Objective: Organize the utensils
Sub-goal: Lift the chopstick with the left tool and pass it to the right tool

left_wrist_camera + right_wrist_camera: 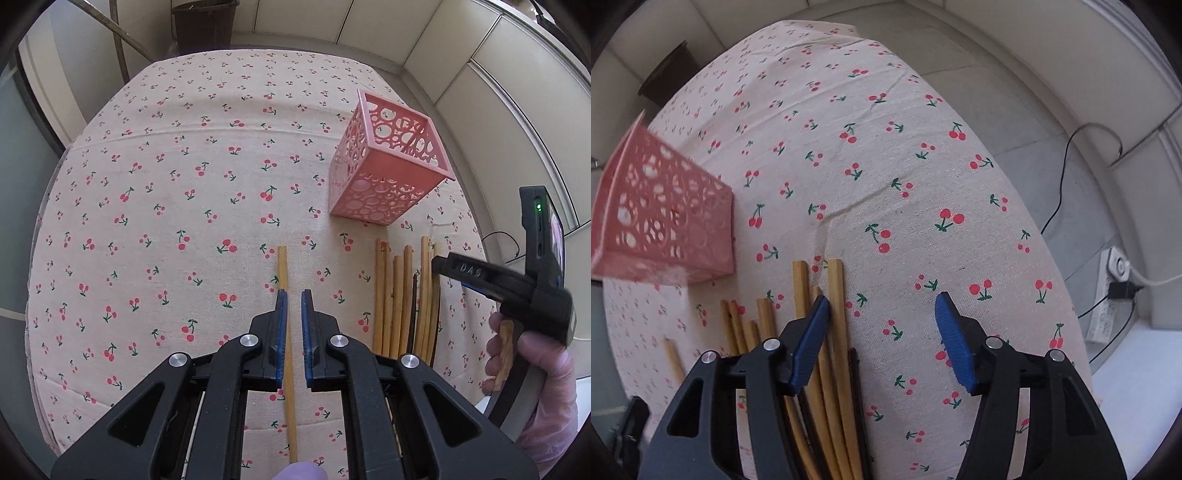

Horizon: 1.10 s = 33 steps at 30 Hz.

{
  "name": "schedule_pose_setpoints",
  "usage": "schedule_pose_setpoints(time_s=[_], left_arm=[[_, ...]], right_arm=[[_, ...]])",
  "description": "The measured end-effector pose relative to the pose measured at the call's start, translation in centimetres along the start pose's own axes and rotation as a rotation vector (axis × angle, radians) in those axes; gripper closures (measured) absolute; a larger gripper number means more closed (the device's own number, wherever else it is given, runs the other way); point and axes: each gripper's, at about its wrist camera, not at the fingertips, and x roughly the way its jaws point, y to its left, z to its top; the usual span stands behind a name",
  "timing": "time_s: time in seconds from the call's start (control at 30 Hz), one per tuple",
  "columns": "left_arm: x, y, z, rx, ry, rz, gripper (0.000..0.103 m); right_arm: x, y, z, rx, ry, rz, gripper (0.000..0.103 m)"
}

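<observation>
Left gripper (293,302) clamps lone chopstick (283,266) between pads. Right gripper (882,314) gapes, nothing gripped, chopstick pile (827,354) at left pad.

Matt woven cloth (184,184) with printed cherries covers the worktop; the pink basket (388,173) looks like smooth perforated plastic; the chopsticks (402,295) are pale, matt wood or bamboo
</observation>
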Motion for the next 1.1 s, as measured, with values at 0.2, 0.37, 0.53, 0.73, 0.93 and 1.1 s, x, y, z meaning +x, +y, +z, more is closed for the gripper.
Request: schedule_pose_setpoints(time_s=[0.2, 0.37, 0.53, 0.73, 0.93, 1.1], left_arm=[[0.6, -0.3, -0.1, 0.018, 0.017, -0.006, 0.095], [1.8, 1.3, 0.4, -0.057, 0.073, -0.025, 0.076], [2.5, 2.6, 1.0, -0.117, 0.11, -0.065, 0.068], [4.4, 1.1, 0.9, -0.074, 0.113, -0.006, 0.066], [6.8, -2.0, -0.2, 0.054, 0.085, 0.169, 0.071], [6.9, -2.6, -0.6, 0.071, 0.042, 0.16, 0.096]], right_arm=[[0.0, 0.8, -1.1, -0.047, -0.068, -0.034, 0.043], [-0.2, 0.4, -0.8, -0.023, -0.072, 0.051, 0.095], [-0.9, -0.7, -0.4, 0.022, -0.079, 0.153, 0.095], [-4.7, -2.1, 0.1, 0.066, -0.172, 0.267, 0.095], [-7.4, -3.4, -0.8, 0.043, -0.24, 0.3, 0.095], [-9.9, -4.4, -1.8, 0.03, -0.291, 0.339, 0.095]])
